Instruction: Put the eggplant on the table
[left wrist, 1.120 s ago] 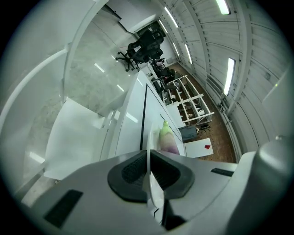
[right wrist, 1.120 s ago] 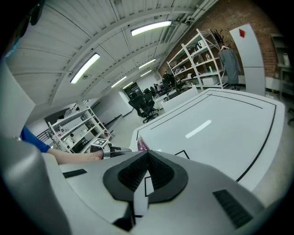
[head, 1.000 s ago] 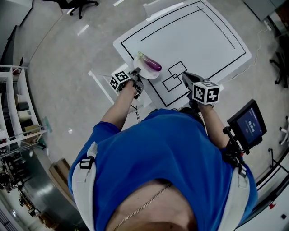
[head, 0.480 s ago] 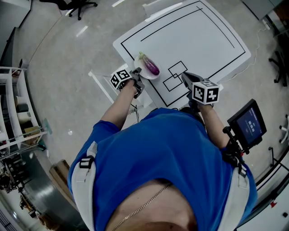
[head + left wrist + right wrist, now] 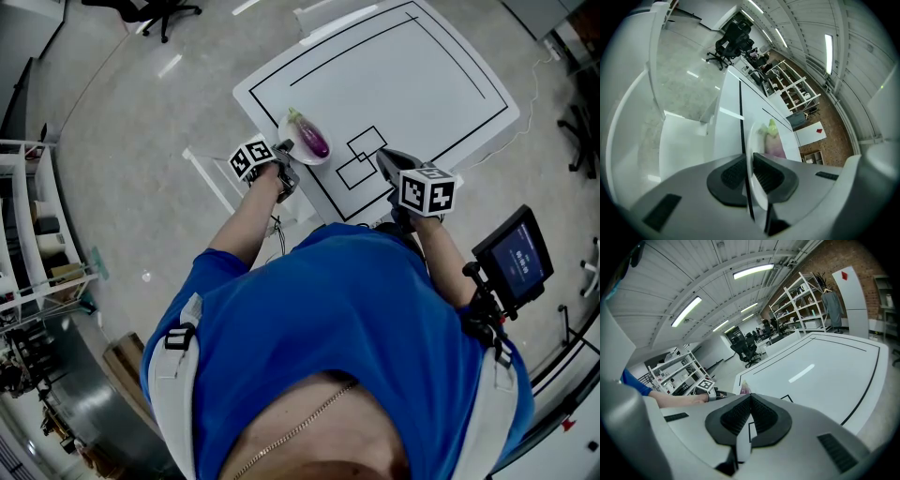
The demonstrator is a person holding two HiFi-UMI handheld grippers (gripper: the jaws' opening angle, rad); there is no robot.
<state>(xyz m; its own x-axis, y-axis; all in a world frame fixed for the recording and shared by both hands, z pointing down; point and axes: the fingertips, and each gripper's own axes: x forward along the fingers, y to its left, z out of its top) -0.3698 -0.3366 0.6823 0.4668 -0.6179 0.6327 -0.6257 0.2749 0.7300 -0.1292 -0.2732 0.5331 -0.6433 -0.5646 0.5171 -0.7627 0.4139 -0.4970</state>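
Observation:
A purple eggplant (image 5: pixel 314 141) with a green stem lies on a small white plate (image 5: pixel 294 133) held over the near left corner of the white table (image 5: pixel 412 66). My left gripper (image 5: pixel 284 150) is shut on the plate's near rim. In the left gripper view the plate (image 5: pixel 752 150) stands nearly edge-on between the pads, with the eggplant (image 5: pixel 774 143) against its right face. My right gripper (image 5: pixel 382 159) hovers over the table's near edge beside two drawn squares (image 5: pixel 361 156). In its own view the right gripper (image 5: pixel 750 414) is shut with nothing in it.
The table carries black rectangle outlines. A low white stand (image 5: pixel 217 178) sits under my left arm, off the table's corner. A screen on a mount (image 5: pixel 517 255) is at the right, white shelving (image 5: pixel 33 234) at the left, an office chair (image 5: pixel 161 11) at the top.
My left gripper has rolled, tipping the plate more onto its edge, and the eggplant has shifted a little on it. The right gripper has stayed still.

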